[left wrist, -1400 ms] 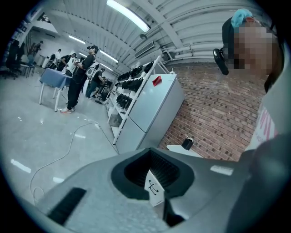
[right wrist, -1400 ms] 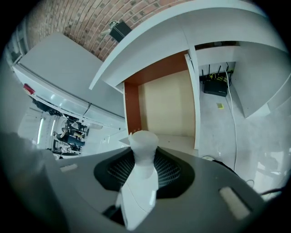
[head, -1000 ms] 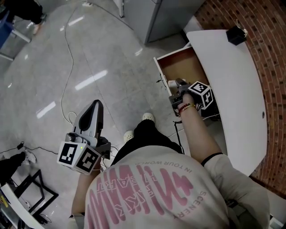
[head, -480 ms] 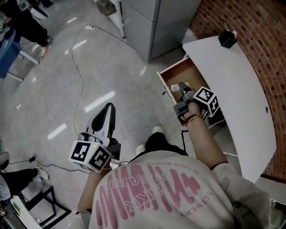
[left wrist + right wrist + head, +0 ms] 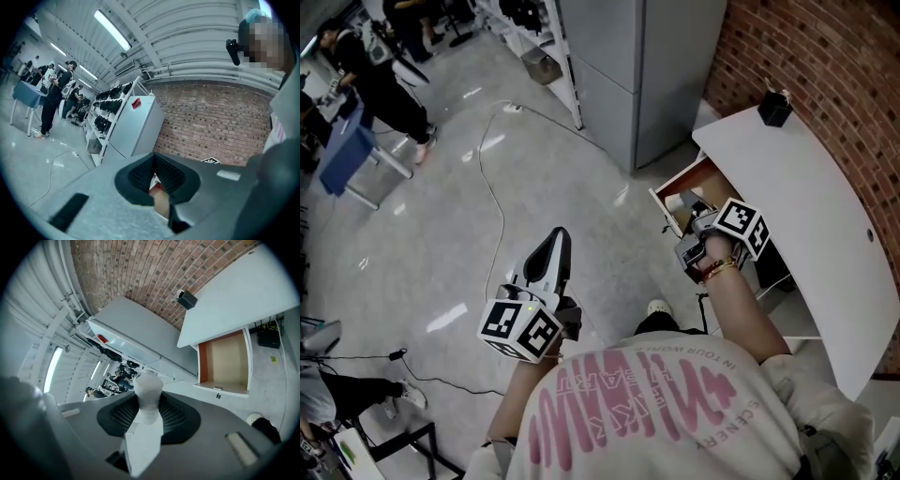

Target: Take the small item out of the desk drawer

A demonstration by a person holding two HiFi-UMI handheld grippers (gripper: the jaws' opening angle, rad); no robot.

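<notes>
Right gripper view: the right gripper (image 5: 150, 417) has its two ribbed pads (image 5: 123, 416) clamped on a small white item (image 5: 148, 386). The item's round cap stands out past the jaw tips, and its flat body runs back between the pads toward the camera. The item is clear of the desk drawer (image 5: 224, 363), which lies farther off and to the right. The drawer stands pulled out, its tan bottom exposed, under the white desk top (image 5: 234, 301). A small black box (image 5: 188, 299) sits on the far end of that top, against the brick wall (image 5: 140, 268). In the head view, the right gripper (image 5: 686, 208) holds the item (image 5: 675, 202) over the near front edge of the open drawer (image 5: 694, 178), just left of the desk (image 5: 806, 206). A grey cabinet (image 5: 647, 66) stands beyond the drawer. The left gripper (image 5: 555, 246) is well apart to the left, over the bare floor, where a cable (image 5: 492, 187) trails. In the left gripper view, the left gripper (image 5: 157, 180) has its jaws together with nothing gripped between them.
</notes>
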